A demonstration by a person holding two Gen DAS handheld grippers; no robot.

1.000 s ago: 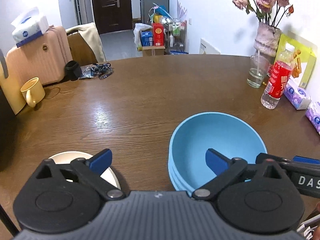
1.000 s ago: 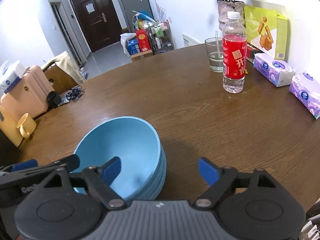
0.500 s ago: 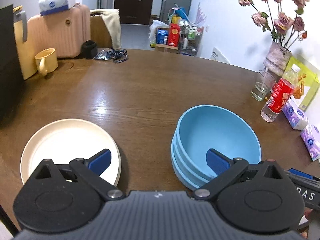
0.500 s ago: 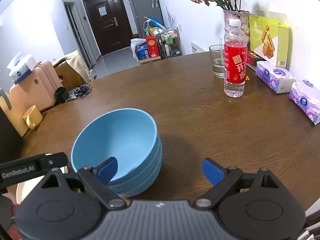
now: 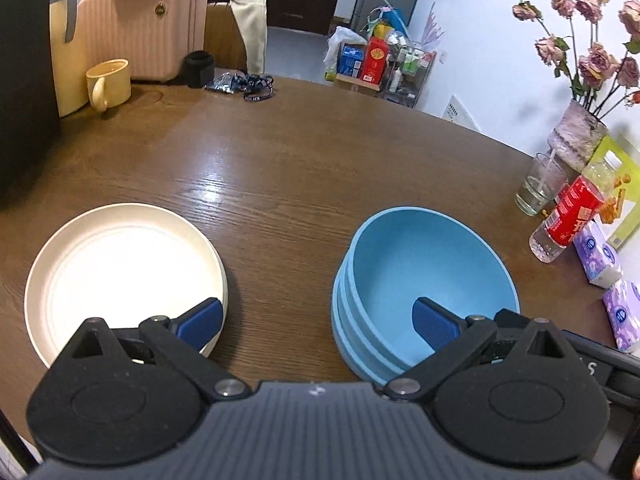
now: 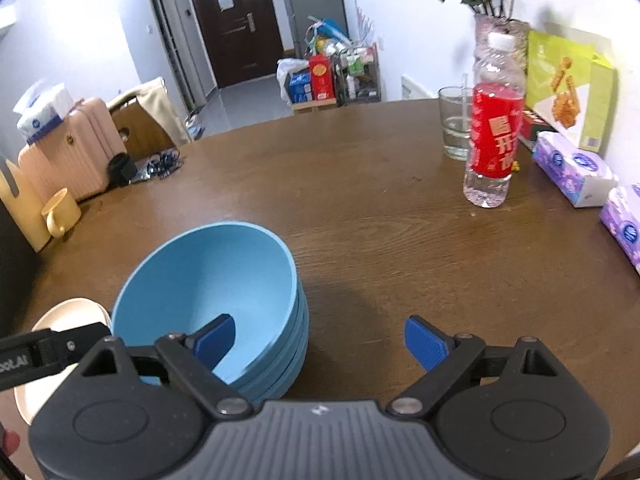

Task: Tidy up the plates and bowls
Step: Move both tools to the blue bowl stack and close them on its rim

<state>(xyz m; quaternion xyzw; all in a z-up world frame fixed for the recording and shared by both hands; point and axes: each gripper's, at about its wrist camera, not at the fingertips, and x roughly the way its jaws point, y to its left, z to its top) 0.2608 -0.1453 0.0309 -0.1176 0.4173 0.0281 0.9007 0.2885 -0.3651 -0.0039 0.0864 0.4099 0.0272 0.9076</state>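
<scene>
- Stack of sky-blue plastic bowls (image 5: 424, 280) beside cream round plates (image 5: 120, 272).
- Left gripper (image 5: 316, 320) and right gripper (image 6: 320, 342): fingers spread, holding nothing.
- Red bottle label (image 6: 496, 136): Chinese characters.

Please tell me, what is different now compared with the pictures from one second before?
Both views drew back, so the cream plate shows whole. Left gripper and right gripper stay open, holding nothing. The stacked blue bowls, bottle and glass kept their places.

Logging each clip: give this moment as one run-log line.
left gripper: jaws open, empty | right gripper: jaws open, empty | blue bowls: stacked | cream plate: left of bowls on table
</scene>
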